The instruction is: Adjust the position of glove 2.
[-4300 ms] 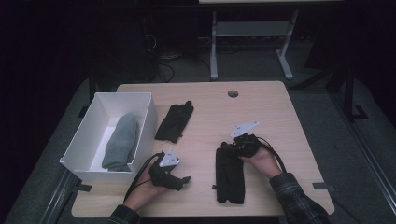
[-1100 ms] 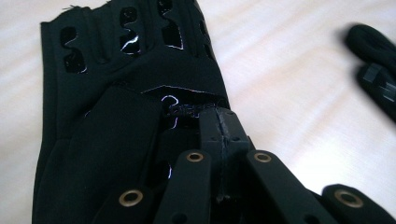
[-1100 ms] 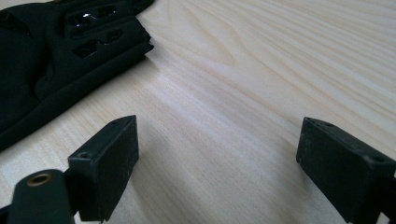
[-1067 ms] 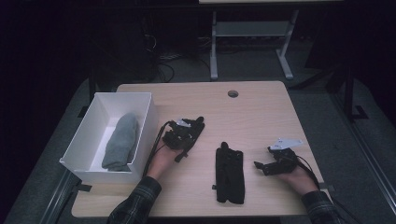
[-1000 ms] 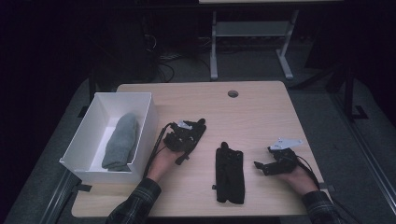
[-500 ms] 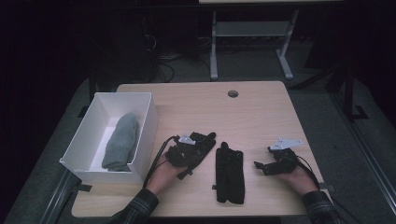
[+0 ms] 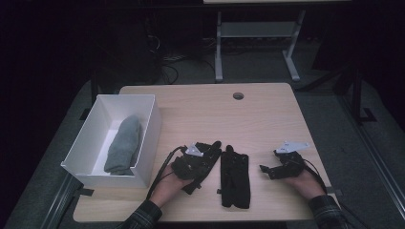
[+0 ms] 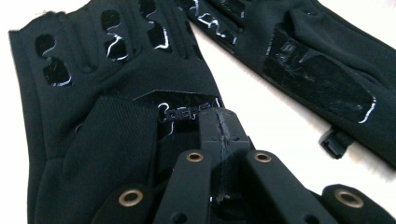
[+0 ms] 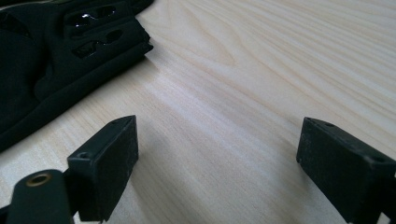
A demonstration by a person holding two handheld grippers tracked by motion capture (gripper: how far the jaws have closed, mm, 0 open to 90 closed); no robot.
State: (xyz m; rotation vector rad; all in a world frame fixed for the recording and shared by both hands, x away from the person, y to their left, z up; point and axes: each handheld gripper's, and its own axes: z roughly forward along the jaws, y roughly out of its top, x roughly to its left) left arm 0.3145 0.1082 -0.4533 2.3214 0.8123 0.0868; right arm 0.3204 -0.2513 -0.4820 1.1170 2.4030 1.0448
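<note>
Left gripper (image 8: 219, 121) clamped on black glove (image 8: 116, 93)

We see bare table (image 7: 267, 119) open from 10 through 2 o'clock. White box (image 7: 145, 138) walls off 9 o'clock. Two black gloves (image 7: 235, 176) crowd 6 o'clock centre; clear strip between flat glove and right gripper (image 7: 270, 171).

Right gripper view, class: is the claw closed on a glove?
No: the right claw stands open over bare table, with the black glove lying apart at the upper left.
</note>
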